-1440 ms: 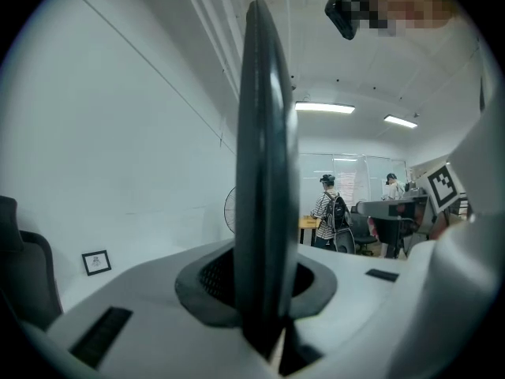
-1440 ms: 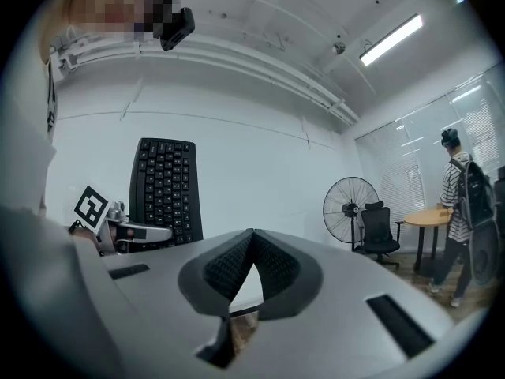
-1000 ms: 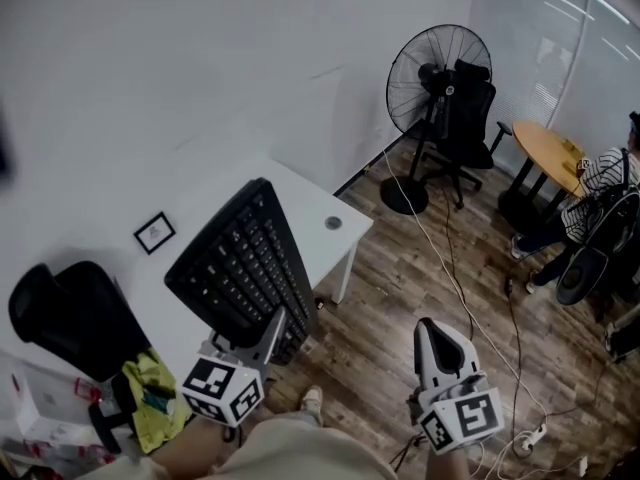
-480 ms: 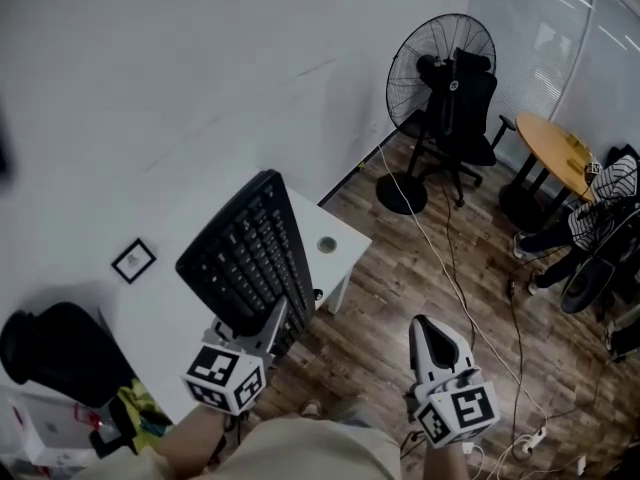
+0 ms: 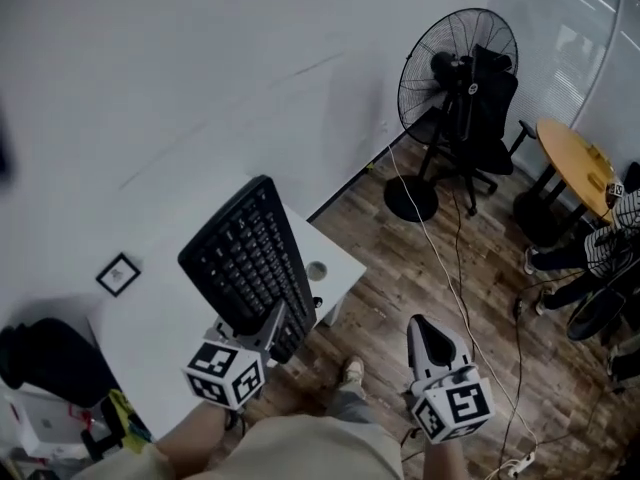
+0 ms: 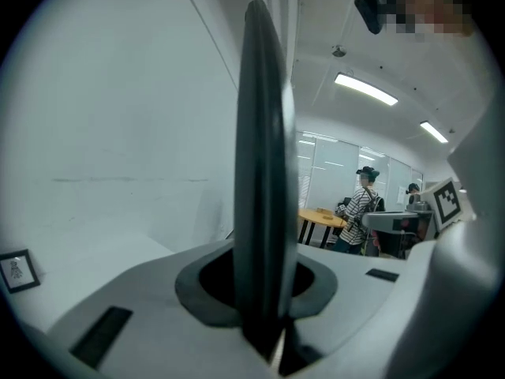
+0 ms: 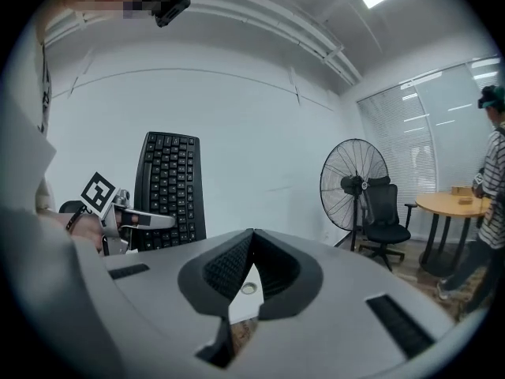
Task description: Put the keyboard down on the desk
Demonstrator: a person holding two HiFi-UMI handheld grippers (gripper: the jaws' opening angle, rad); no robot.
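**Matt plastic, smooth white top, grained wood**

The keyboard (image 5: pixel 250 268) is matt black plastic. The counter (image 5: pixel 338 258) looks smooth and white. The floor (image 5: pixel 390 288) shows brown wood-grain planks. The fan (image 5: pixel 455 68) has a black wire guard, and the round table (image 5: pixel 570 158) has a pale wooden top.
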